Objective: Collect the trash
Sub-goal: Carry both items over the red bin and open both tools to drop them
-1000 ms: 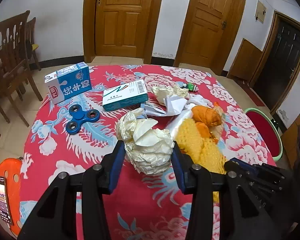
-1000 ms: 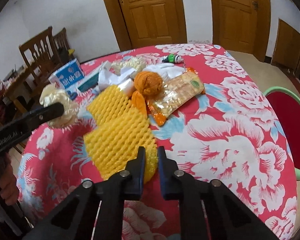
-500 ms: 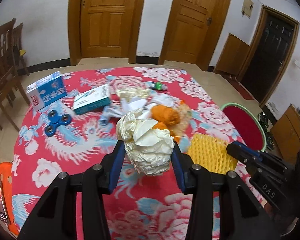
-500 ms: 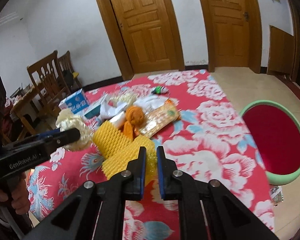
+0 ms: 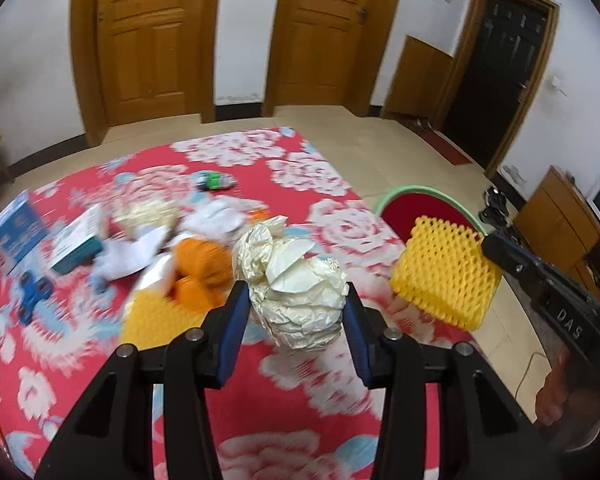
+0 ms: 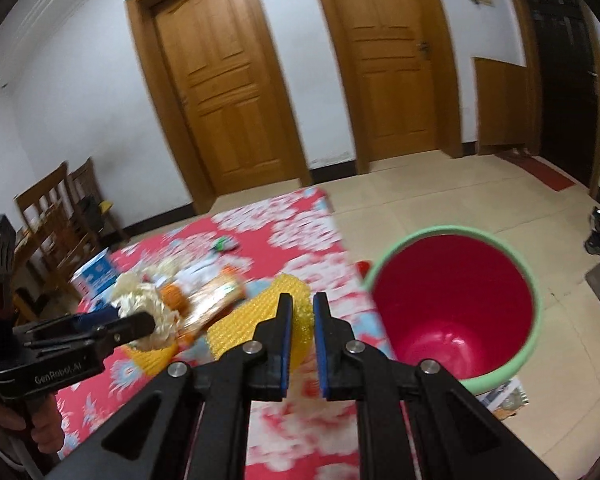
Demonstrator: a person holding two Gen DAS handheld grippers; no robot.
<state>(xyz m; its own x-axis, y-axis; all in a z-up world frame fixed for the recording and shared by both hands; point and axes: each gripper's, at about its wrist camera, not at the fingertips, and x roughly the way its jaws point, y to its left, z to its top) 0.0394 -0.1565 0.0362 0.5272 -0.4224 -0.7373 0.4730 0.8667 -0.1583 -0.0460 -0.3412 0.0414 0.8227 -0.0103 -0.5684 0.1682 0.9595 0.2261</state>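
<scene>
Presently, a crumpled paper ball (image 5: 296, 288) is being pinched by the left hand-held gripper (image 5: 294, 312) while yellow foam netting (image 6: 300, 320) is being clamped by the right hand-held gripper (image 6: 300, 316) beside the red bin (image 6: 452, 304).

Both grippers are black plastic with blue pads (image 5: 233, 332) and round silver screws (image 6: 253, 347). White letters "GenRobot.AI" mark the left gripper (image 6: 116, 326) at lower left.

Two wooden doors (image 6: 228, 92) in white wall. Wooden chairs (image 6: 56, 216) at left. Blue fidget spinner (image 5: 34, 292) lies on red floral tabletop (image 5: 300, 412).
</scene>
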